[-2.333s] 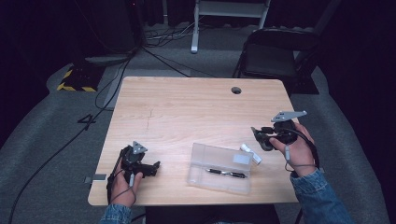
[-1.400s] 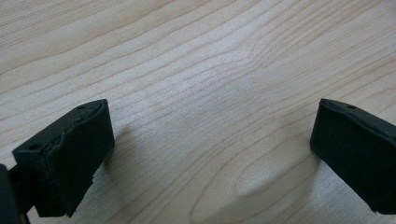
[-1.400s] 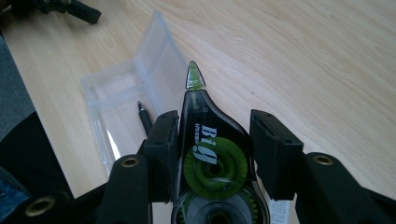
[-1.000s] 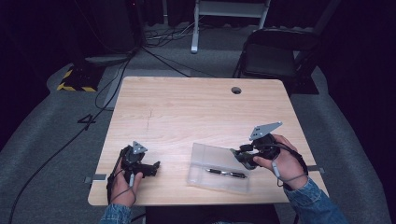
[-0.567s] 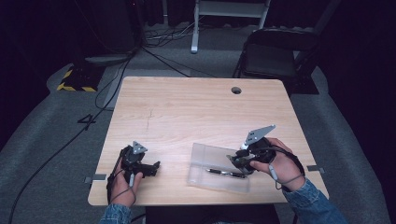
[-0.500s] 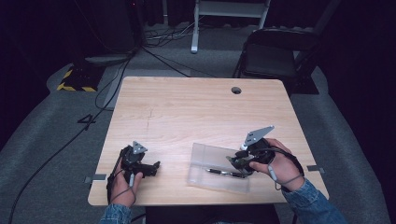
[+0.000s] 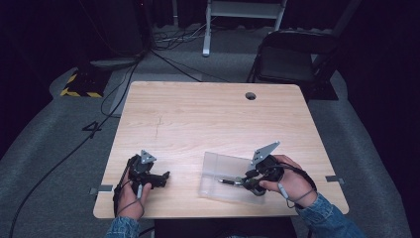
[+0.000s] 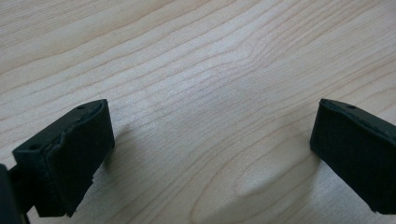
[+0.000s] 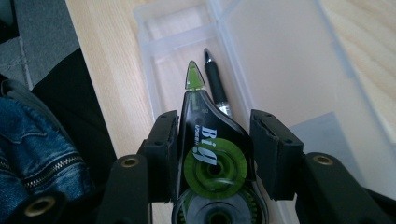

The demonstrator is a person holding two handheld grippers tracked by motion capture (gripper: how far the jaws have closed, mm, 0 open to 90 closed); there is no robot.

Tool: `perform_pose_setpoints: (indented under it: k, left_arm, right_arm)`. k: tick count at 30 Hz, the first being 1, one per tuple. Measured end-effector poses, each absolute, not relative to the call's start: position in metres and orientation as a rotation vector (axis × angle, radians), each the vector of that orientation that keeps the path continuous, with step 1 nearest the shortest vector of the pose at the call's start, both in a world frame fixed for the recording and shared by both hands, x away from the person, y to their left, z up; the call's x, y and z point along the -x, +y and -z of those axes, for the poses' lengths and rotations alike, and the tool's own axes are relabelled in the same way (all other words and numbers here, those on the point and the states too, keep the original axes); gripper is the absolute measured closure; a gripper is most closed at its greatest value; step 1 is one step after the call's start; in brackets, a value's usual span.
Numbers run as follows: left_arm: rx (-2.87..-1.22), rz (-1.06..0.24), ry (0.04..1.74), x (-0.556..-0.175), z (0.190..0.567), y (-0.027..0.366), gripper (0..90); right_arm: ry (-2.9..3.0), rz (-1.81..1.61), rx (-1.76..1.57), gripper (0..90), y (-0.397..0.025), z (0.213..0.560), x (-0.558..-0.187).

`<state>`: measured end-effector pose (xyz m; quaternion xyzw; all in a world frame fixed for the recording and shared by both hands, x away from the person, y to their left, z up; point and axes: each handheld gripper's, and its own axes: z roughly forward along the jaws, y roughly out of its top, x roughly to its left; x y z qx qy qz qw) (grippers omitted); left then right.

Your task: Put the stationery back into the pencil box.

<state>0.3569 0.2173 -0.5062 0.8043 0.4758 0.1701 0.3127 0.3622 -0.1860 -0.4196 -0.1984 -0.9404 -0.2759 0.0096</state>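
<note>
The right tongs (image 9: 209, 154) are clenched on a correction tape dispenser (image 9: 208, 140), black with a green wheel and a green tip, and hold it above the open clear plastic case (image 9: 280, 70) that lies at about 5 o'clock on the surface (image 7: 208, 119). In the right gripper view the green tip points toward 12 o'clock, down the narrow tray half of the case, just beside a black pen (image 9: 215, 81) that already lies there. The main risk is a release from too high or too far off line: the dispenser could land on the pen, ride up on it and end crooked, or strike the thin tray wall and skid onto the wood. The case is light and nothing pins it, so a push from the tongs could also slide it toward the near edge at 6 o'clock, which looks close. The left tongs (image 8: 210, 154) are released, their pads wide apart over bare wood at about 7 o'clock in the high view (image 7: 148, 173), well apart from the case, so they offer no bracing. A lid that later shuts on a tilted dispenser would probably not close flat.
</note>
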Motion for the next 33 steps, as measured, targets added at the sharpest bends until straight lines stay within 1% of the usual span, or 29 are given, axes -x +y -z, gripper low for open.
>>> perform_pose_setpoints:
  k: [33]
  left_arm:
    - [-2.122,-0.448,1.255,-0.357,0.506,0.217,0.1]
  right_arm:
    - [-2.933,0.665,0.546,53.7,-0.17,0.45,-0.364]
